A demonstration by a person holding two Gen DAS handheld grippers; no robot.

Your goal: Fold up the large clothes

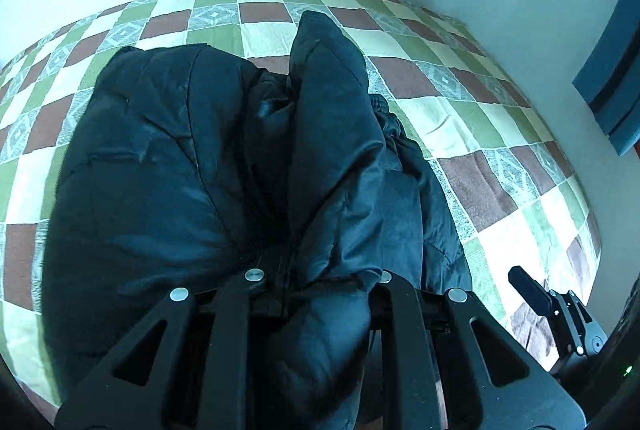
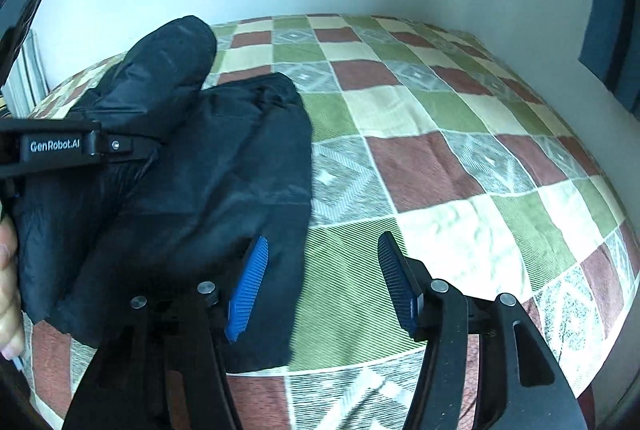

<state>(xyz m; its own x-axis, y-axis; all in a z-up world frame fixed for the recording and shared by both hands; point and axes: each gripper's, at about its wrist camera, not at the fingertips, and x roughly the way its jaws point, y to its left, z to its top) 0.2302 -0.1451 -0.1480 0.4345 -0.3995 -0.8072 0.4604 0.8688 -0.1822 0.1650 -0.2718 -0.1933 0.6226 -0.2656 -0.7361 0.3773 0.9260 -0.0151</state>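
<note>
The left claw [image 1: 320,294] clamps a bunched fold of the jacket [image 1: 192,158], which lies ahead of it on the bed [image 1: 480,134]. The right claw [image 2: 322,282] stands wide, empty, jacket to its left. Folding appears partway; sleeves look gathered, final folds remain.

A: Any lettering you can read?

B: One brand only. White letters spell "GenRobot.AI" on the black side of the left gripper [image 2: 60,146], which shows in the right wrist view far out to the left of the blue finger pads [image 2: 248,286].

A: And in the left wrist view?

B: Nothing readable there, ahead of the fingers or beside them.
</note>
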